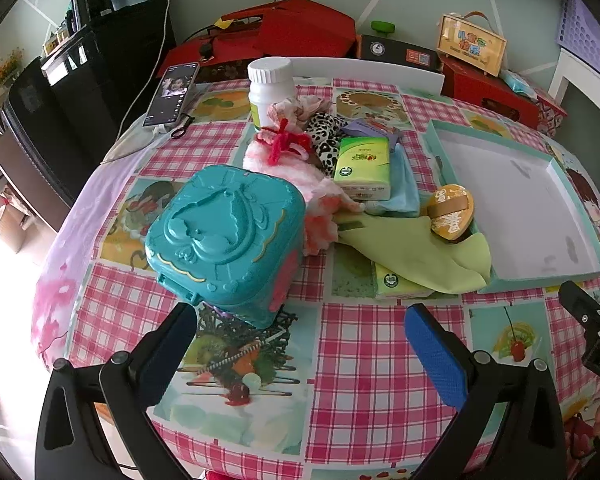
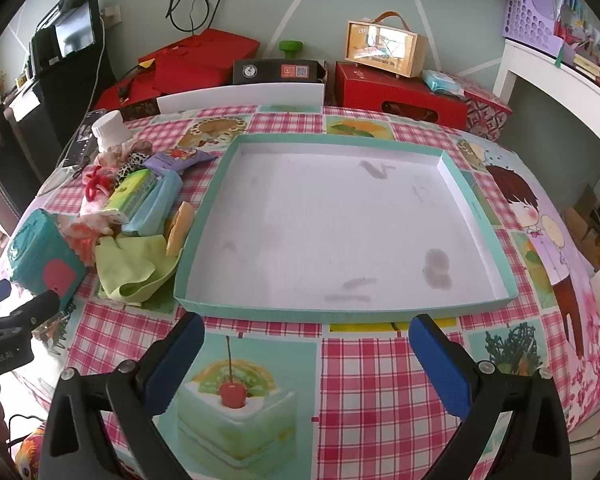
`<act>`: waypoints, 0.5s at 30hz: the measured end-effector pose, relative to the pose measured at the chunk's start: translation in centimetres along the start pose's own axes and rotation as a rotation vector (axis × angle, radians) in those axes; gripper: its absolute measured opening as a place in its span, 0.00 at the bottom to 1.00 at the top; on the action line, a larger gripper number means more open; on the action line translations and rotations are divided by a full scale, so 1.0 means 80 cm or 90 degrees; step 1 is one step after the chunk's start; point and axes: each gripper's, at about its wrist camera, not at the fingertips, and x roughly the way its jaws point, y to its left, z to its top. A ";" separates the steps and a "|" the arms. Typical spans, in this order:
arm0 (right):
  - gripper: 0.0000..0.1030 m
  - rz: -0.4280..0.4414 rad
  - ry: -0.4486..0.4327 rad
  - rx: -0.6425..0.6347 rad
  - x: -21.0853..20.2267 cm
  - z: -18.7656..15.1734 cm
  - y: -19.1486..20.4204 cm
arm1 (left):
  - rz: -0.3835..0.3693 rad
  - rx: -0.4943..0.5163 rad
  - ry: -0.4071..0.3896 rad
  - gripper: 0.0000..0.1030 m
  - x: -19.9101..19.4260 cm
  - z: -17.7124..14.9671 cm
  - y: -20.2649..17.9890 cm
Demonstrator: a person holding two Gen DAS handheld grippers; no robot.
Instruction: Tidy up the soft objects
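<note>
Nearest, the left tool (image 1: 300, 344) hovers over the checked worktop (image 1: 364, 360) with its blue-padded fingers spread wide and nothing between them; the right tool (image 2: 306, 354) is likewise wide apart and empty, at the near edge of the shallow teal-rimmed tray (image 2: 476, 208). In the left wrist view, a teal plastic case (image 1: 224, 236) stands just beyond the left finger at 11 o'clock. Past it at 12 o'clock lies the heap of soft things: a light green cloth (image 1: 416, 252) draped over a green tissue pack (image 1: 396, 286), a pink fluffy item (image 1: 320, 196) tied with red yarn, a second green tissue pack (image 1: 364, 168) resting on a pale blue cloth (image 1: 404, 188), and a leopard-print fabric (image 1: 328, 136). A yellow oval box (image 1: 450, 214) leans against the tray's left wall. The tray, at 2 o'clock, holds nothing; its white floor shows grey smudges. Farther, a white bottle (image 1: 270, 88) stands behind the heap, and a phone (image 1: 172, 94) lies at 10 o'clock near the far edge
</note>
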 end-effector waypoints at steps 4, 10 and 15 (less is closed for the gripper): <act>1.00 -0.001 0.002 0.001 0.001 -0.001 0.000 | -0.001 -0.001 0.000 1.00 0.000 -0.001 0.001; 1.00 -0.001 0.002 0.001 0.000 0.000 0.000 | -0.003 -0.001 -0.001 1.00 0.001 -0.001 0.000; 1.00 -0.001 0.003 0.001 0.001 -0.001 -0.001 | -0.003 -0.001 -0.001 1.00 0.001 0.000 0.000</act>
